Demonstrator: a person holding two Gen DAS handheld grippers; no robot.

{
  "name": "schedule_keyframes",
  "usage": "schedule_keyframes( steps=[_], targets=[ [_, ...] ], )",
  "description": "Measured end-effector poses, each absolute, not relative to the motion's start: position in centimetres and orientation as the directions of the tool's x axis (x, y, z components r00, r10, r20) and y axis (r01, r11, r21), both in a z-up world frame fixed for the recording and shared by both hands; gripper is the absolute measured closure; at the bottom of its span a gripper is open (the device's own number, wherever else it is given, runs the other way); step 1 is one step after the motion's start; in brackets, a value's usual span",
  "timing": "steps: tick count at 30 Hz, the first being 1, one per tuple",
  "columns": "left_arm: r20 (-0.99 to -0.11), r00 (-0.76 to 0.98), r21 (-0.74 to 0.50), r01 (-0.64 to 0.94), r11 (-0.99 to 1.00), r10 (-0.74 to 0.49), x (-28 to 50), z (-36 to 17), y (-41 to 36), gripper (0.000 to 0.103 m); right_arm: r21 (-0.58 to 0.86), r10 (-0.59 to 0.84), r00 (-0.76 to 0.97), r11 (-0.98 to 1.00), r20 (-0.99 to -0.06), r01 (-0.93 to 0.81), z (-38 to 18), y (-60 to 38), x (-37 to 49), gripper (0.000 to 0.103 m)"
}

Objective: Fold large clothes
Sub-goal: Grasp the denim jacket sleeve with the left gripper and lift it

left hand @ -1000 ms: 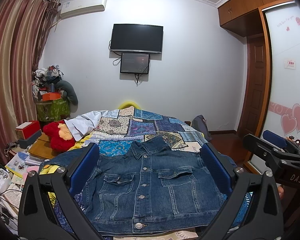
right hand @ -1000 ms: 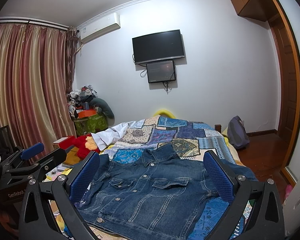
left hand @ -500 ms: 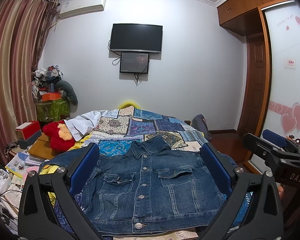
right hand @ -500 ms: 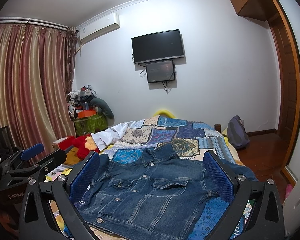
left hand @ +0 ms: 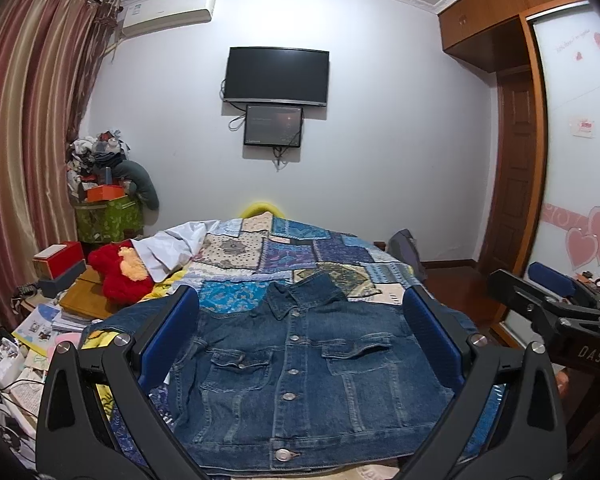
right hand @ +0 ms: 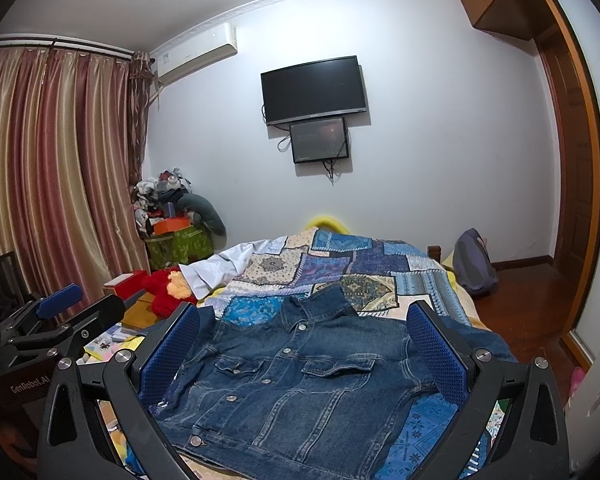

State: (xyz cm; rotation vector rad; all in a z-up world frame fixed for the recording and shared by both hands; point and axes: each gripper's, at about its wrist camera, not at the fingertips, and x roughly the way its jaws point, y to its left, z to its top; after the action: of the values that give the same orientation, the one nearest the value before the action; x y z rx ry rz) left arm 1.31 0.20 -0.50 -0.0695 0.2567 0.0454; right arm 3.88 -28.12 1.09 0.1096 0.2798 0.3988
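A dark blue denim jacket (left hand: 300, 376) lies spread flat, front up and buttoned, on the near end of the bed, collar pointing away from me. Its sleeves stretch out to both sides, partly hidden behind the fingers. My left gripper (left hand: 300, 340) hovers above the jacket's hem, open, with nothing between its blue pads. In the right wrist view the same jacket (right hand: 300, 380) lies below my right gripper (right hand: 304, 344), which is also open and holds nothing. Each gripper shows at the edge of the other's view: the right gripper (left hand: 556, 312) and the left gripper (right hand: 56, 320).
The bed carries a patchwork quilt (left hand: 284, 248) with a white garment (left hand: 172, 248) and a red plush toy (left hand: 120, 276) at its left. Books and boxes (left hand: 56, 272) crowd the left side. A dark bag (right hand: 472, 264) sits on the wooden floor at right, near the wardrobe.
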Motion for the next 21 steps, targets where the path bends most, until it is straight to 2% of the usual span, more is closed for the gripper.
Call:
schedule_keyframes(
  steps=[7,15,17,21],
  targets=[
    [-0.305,0.946,-0.038,-0.123,0.992,0.105,4.6,-1.6,2.7,0.0,0.145,0.397,0.876,0.918,-0.275,-0.37,0.1,-27.0,7.4,0.0],
    [-0.404,0.883,-0.013,-0.267,0.964,0.239,11.2,-3.7,10.6,0.0,0.086,0.376,0.841,0.924,-0.389,-0.373,-2.5,-24.2,16.0,0.0],
    [-0.444,0.851,-0.005,-0.316,0.949,0.281,13.3,-4.7,13.3,0.0,0.066,0.363,0.836,0.927,-0.411,-0.37,-3.3,-23.4,18.1,0.0],
    [-0.561,0.779,-0.044,-0.367,0.929,0.281,17.2,-7.3,18.8,0.0,0.043,0.358,0.812,0.923,-0.461,-0.383,-4.8,-21.6,22.7,0.0]
  ],
)
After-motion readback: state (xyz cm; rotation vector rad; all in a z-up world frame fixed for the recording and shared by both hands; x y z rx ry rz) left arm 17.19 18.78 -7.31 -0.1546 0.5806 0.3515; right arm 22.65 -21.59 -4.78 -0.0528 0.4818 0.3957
